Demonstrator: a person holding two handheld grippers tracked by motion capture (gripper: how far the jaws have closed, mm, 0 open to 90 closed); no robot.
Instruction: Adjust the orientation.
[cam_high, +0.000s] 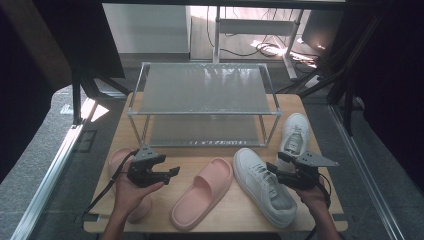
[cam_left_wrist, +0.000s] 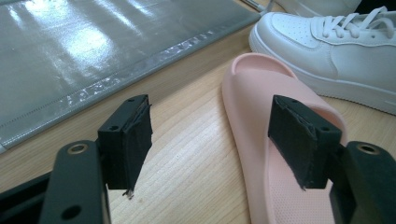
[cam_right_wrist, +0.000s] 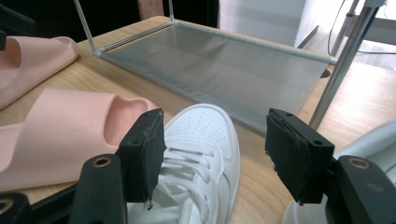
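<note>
Two pink slippers and two white sneakers lie on the wooden table in front of a two-shelf rack (cam_high: 202, 112). One slipper (cam_high: 202, 192) lies at the middle, the other (cam_high: 119, 159) partly under the left hand. My left gripper (cam_high: 174, 173) hovers open, pointing right at the middle slipper (cam_left_wrist: 261, 93), nothing between its pads (cam_left_wrist: 135, 135). My right gripper (cam_high: 270, 167) is open above the near sneaker (cam_high: 262, 186), its jaws either side of the toe (cam_right_wrist: 205, 135) without touching. The second sneaker (cam_high: 294, 132) lies beside the rack's right leg.
The rack's lower shelf (cam_left_wrist: 93, 46) sits just beyond the shoes, with a metal leg (cam_right_wrist: 338, 70) close to the right gripper. Table edges run near both forearms. Cables and a desk frame (cam_high: 260, 30) lie on the floor behind the table.
</note>
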